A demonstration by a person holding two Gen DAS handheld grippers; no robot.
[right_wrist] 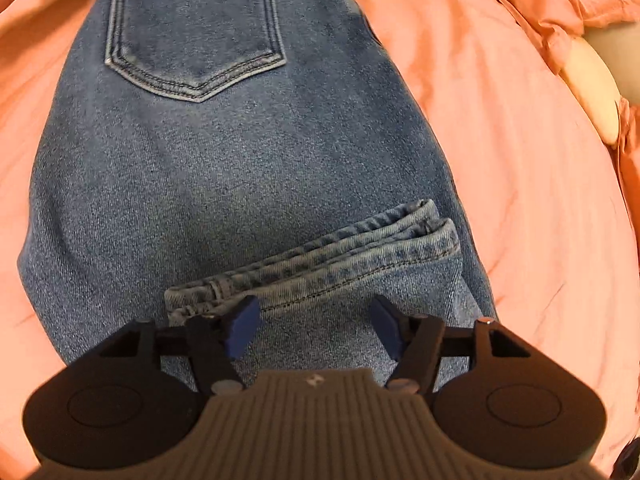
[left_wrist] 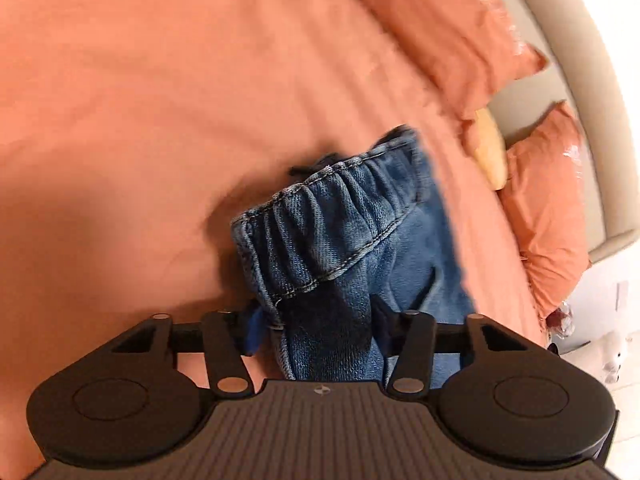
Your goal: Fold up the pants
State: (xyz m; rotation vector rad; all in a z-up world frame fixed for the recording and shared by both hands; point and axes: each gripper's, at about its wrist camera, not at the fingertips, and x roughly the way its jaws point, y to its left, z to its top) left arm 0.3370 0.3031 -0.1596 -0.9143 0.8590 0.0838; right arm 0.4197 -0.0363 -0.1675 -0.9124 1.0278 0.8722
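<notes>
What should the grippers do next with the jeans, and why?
Probably the right gripper should close on the leg hems. Its jaws stand open around the cuffs, which lie folded onto the jeans, while the left gripper grips the waistband above the bed.

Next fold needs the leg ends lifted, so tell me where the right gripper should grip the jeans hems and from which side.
Grip the stacked hems of the jeans at their near, cuffed edge, coming from the right gripper side. The two hems lie flat, one on the other, so open jaws could probably straddle both layers. The left gripper seems closed on the waistband.
</notes>
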